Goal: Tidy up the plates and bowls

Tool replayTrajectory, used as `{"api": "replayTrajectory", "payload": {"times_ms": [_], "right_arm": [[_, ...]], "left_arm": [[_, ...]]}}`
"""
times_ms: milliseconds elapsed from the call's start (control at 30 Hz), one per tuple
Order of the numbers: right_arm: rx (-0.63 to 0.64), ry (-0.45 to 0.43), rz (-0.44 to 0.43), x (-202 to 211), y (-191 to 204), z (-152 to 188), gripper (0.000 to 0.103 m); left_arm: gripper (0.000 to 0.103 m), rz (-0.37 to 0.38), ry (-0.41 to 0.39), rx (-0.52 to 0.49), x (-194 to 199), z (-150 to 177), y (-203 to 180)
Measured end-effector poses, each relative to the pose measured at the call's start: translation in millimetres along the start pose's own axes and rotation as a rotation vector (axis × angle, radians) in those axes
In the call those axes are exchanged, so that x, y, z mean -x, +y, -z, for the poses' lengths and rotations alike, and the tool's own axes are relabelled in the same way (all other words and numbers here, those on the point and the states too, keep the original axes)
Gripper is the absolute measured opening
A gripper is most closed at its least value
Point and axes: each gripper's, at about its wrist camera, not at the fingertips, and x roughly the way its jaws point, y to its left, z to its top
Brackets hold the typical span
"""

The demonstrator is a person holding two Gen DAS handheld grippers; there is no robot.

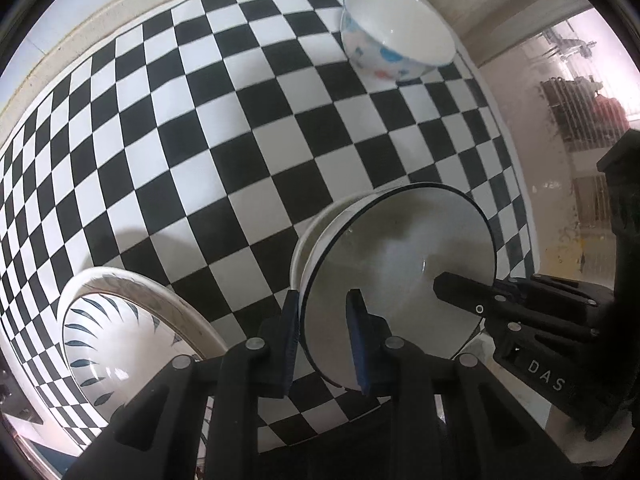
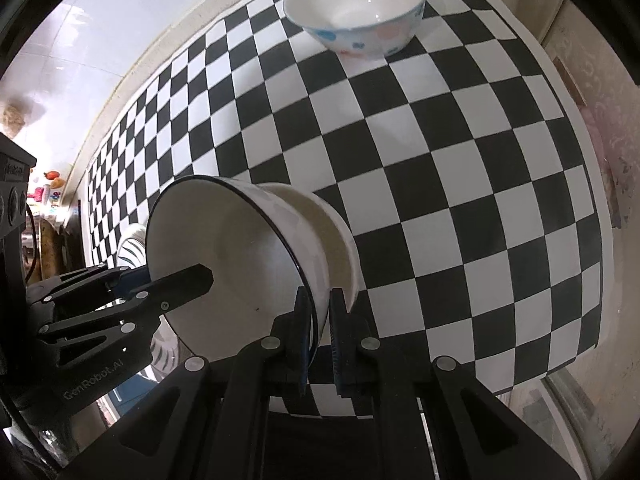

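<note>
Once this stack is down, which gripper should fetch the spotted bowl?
Right, probably: the spotted bowl lies almost straight ahead of the right gripper, while from the left gripper it sits off to the right.

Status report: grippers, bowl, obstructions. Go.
Left gripper and right gripper both shut on black-rimmed bowl, opposite rims. It nests in a cream bowl. Dotted bowl far off, leaf plate beside; nothing blocking.
</note>
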Motion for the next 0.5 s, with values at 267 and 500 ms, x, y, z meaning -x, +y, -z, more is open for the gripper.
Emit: {"api": "replayTrajectory", "payload": {"times_ms": [267,500], "right_arm": [[0.019,0.014,0.024,-10.7,4.4,-2.0,0.010],[-0.009,0.046,0.008,-12.6,4.2,-8.5,0.012]], "left_arm": [[0.020,-0.017,0.024,0.019,-16.3,0.1,-1.4],[0.020,-0.019,0.041,0.029,-20.4,0.4,-3.0]]}}
